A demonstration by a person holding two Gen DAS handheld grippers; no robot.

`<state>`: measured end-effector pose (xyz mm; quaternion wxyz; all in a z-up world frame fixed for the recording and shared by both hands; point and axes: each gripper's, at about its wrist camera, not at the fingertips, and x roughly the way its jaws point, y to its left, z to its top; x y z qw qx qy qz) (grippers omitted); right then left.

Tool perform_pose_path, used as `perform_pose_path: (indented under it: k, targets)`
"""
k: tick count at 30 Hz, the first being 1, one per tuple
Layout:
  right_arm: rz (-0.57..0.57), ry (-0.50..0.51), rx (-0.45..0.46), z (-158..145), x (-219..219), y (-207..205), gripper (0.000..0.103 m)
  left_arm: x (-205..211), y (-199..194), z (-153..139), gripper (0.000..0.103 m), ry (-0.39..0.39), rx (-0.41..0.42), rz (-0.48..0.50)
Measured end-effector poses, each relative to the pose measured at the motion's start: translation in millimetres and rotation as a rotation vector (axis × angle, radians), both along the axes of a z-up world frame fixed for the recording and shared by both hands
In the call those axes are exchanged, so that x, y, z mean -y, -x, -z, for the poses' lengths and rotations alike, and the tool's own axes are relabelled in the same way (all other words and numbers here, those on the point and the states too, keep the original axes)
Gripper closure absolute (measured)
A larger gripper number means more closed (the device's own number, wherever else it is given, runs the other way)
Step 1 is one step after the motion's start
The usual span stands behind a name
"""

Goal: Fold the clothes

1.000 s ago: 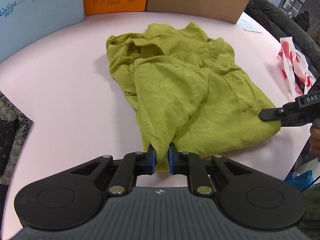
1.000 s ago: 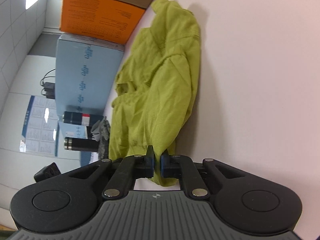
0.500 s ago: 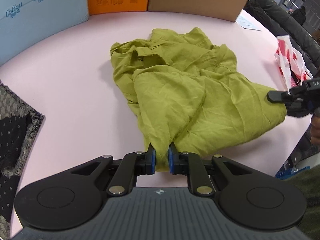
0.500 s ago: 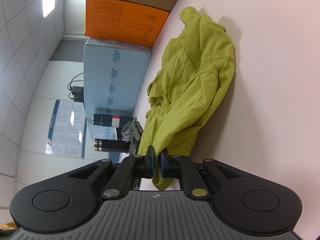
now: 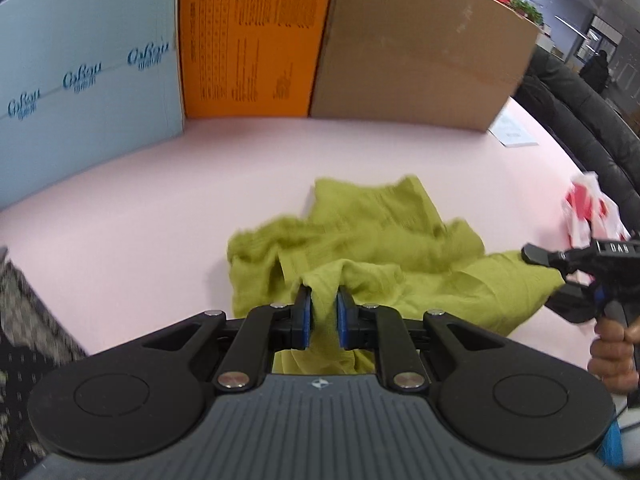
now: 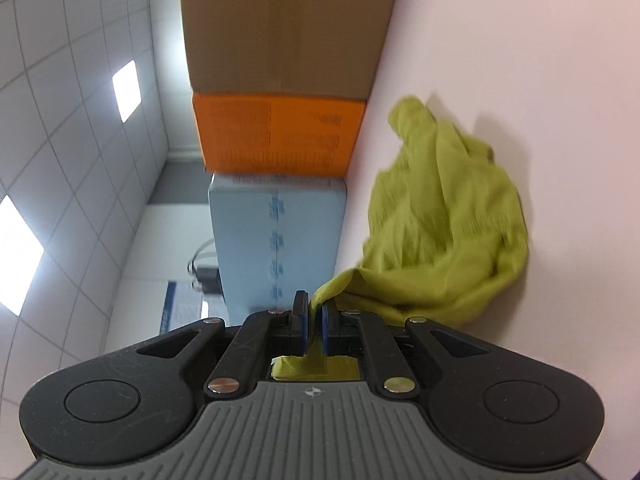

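An olive-green garment (image 5: 384, 248) lies bunched on the pink table (image 5: 160, 200). My left gripper (image 5: 323, 300) is shut on the garment's near edge, which is lifted above the table. My right gripper (image 5: 560, 276) shows at the right of the left wrist view, clamped on the garment's right corner. In the right wrist view my right gripper (image 6: 315, 312) is shut on a fold of the green garment (image 6: 448, 232), which is blurred by motion and hangs toward the table (image 6: 540, 80).
A blue box (image 5: 80, 92), an orange box (image 5: 252, 36) and a brown cardboard box (image 5: 420, 52) stand along the table's far edge. A red and white bag (image 5: 588, 208) lies at the right edge. Dark patterned cloth (image 5: 24, 320) lies at the left.
Both grippers have lifted and carried their held edges toward the far boxes. The garment has gone from spread out to bunched, with its near half raised over the far half.
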<state>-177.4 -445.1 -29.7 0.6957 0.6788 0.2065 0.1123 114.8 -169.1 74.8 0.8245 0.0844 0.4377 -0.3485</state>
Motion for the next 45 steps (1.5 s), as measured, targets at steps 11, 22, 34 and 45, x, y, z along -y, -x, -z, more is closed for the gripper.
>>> perform_pose_path:
  k: [11,22,34,45]
  targets:
    - [0.243,0.141,-0.263,30.6,41.1,-54.1,0.097,67.2,-95.0,65.0,0.088,-0.163,-0.118,-0.18]
    - [0.167,0.61,-0.011,-64.5,-4.8,-48.0,0.088,43.2,-96.4,49.1,0.066,-0.102,-0.002,-0.243]
    - [-0.055,0.849,-0.179,-11.8,-60.6,-116.1,0.073,26.8,2.7,15.5,0.052,-0.131,0.337,0.097]
    - [0.062,0.787,-0.198,-1.2,-32.7,-109.5,0.066,46.7,-23.6,85.9,0.036,-0.154,0.112,-0.036]
